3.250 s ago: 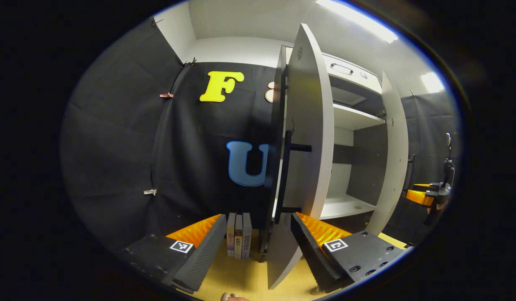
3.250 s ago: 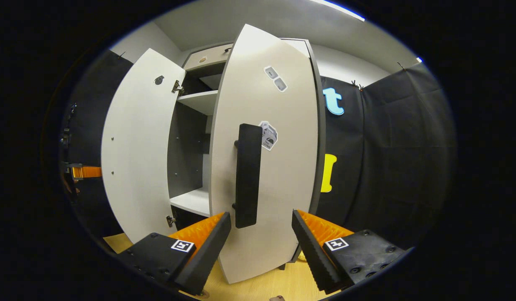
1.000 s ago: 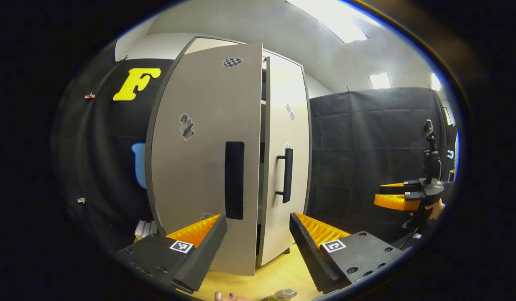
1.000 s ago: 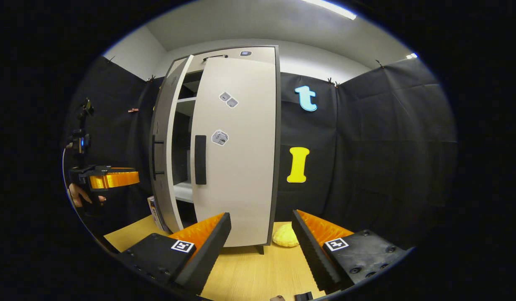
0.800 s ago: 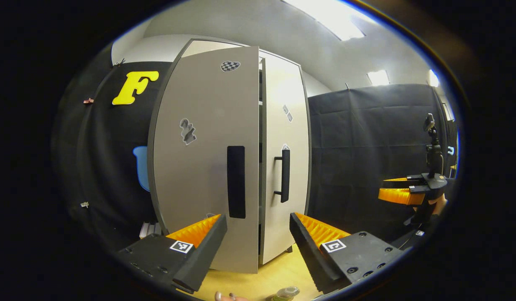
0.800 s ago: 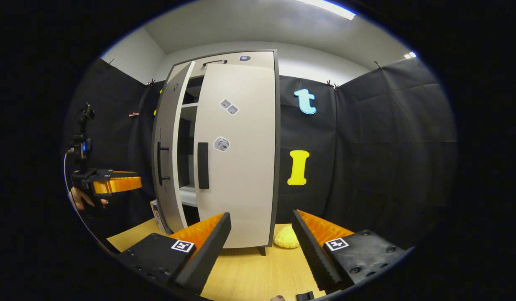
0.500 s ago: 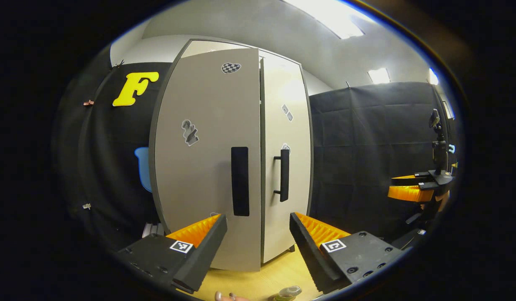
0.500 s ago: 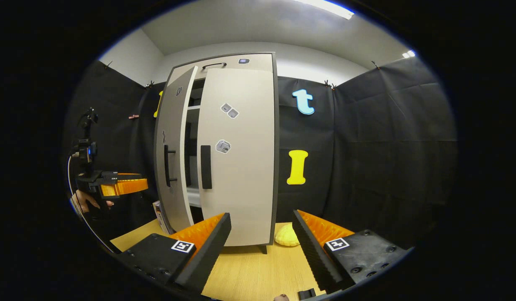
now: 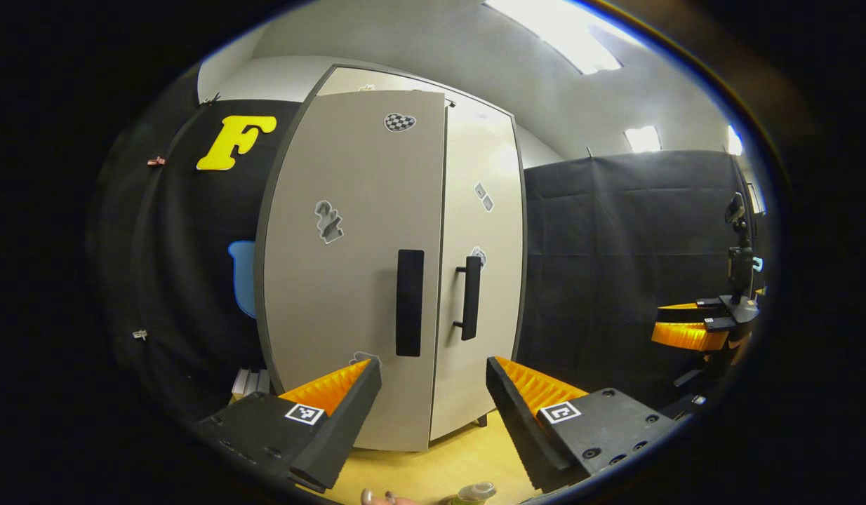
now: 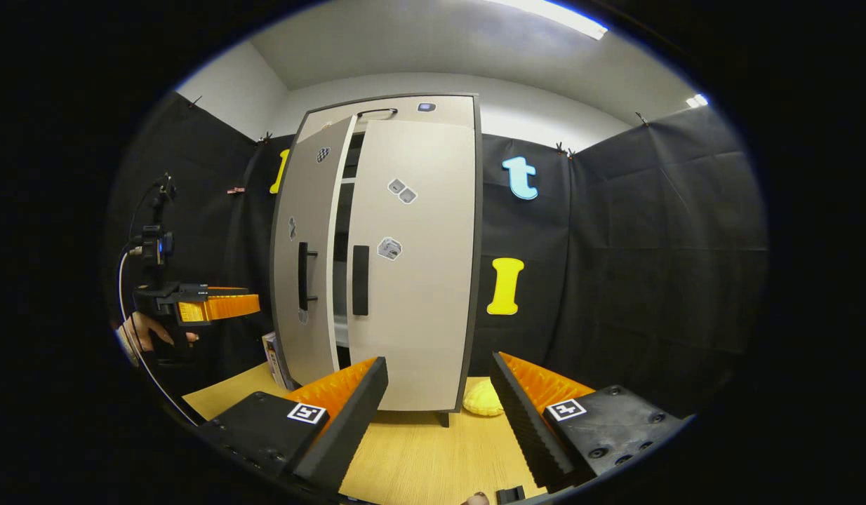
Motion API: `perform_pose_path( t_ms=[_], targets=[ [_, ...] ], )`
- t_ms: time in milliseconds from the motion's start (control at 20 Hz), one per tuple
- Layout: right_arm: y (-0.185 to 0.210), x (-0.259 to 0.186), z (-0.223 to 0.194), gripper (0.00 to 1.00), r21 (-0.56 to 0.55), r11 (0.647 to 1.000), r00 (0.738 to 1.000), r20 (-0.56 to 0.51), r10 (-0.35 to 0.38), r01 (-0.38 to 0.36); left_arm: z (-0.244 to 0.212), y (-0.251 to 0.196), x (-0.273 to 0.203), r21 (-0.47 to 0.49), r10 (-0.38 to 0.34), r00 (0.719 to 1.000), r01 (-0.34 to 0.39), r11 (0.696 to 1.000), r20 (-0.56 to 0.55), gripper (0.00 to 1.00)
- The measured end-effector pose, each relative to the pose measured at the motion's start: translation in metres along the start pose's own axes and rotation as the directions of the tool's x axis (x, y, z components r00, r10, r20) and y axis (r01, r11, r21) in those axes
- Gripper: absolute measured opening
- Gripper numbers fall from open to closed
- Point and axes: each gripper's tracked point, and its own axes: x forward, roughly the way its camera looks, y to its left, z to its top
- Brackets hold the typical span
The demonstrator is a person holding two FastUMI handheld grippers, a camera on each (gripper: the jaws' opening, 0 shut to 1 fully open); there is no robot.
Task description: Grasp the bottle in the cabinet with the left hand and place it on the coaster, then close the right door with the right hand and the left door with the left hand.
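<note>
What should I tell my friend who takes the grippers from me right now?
Left gripper: open, holding nothing, facing the cabinet front.
Right gripper: open, holding nothing, back from the cabinet.
Bottle: out of the cabinet, low by the left gripper; what it stands on can't be seen.
Right door: looks shut.
Left door: nearly shut, with a narrow gap seen in the right gripper view.
Left to do: push the left door fully closed with the left gripper.

The cabinet [image 10: 405, 259] is set on the table [image 10: 419, 456] against the booth wall. Books [image 10: 271, 358] are stood to its left, a bun [image 10: 483, 398] to its right.
</note>
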Motion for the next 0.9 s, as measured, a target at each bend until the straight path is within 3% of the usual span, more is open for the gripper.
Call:
perform_pose_path(
  t_ms=[350,900],
  targets=[
    [0.006,0.006,0.007,0.98,0.006,0.999,0.999,0.028,0.04,-0.04,0.014,0.013,-0.012,0.037,0.047,0.998,-0.048,0.998,0.03,0.96],
    [0.02,0.013,0.007,0.98,-0.024,0.996,0.995,0.039,0.092,-0.091,0.016,0.02,-0.028,0.001,0.091,0.995,-0.091,0.996,0.043,0.96]
  ],
)
